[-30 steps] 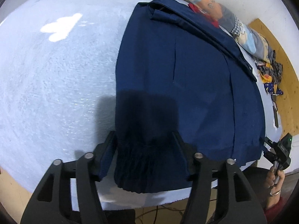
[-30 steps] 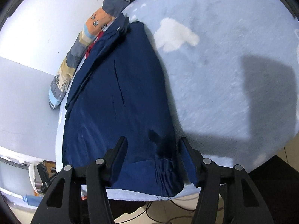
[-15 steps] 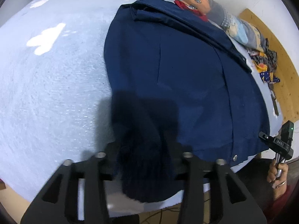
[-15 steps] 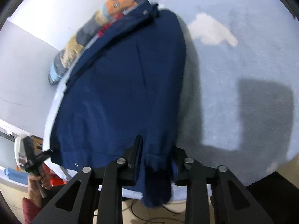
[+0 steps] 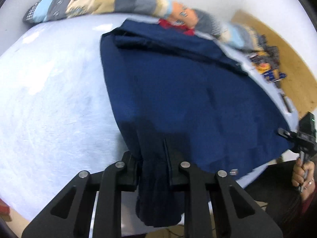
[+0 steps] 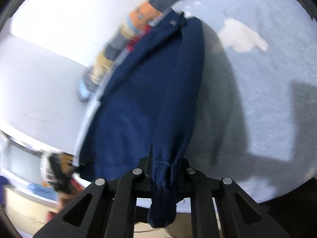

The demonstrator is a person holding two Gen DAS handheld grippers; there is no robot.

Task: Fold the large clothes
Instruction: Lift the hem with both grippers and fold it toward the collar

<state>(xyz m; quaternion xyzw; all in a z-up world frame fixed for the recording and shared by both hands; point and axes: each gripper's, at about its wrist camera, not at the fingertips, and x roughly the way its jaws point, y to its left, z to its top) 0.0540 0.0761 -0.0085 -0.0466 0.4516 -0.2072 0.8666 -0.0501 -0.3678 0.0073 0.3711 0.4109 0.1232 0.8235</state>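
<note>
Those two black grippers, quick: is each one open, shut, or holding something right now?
Left gripper: jaws closing, pinching the near hem of the navy garment.
Right gripper: shut on a bunched corner of the navy garment's hem.

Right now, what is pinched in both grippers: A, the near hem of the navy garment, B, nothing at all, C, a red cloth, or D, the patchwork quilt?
A: the left gripper and the right gripper each have bunched fabric of the navy garment between their jaws at its near edge.
</note>
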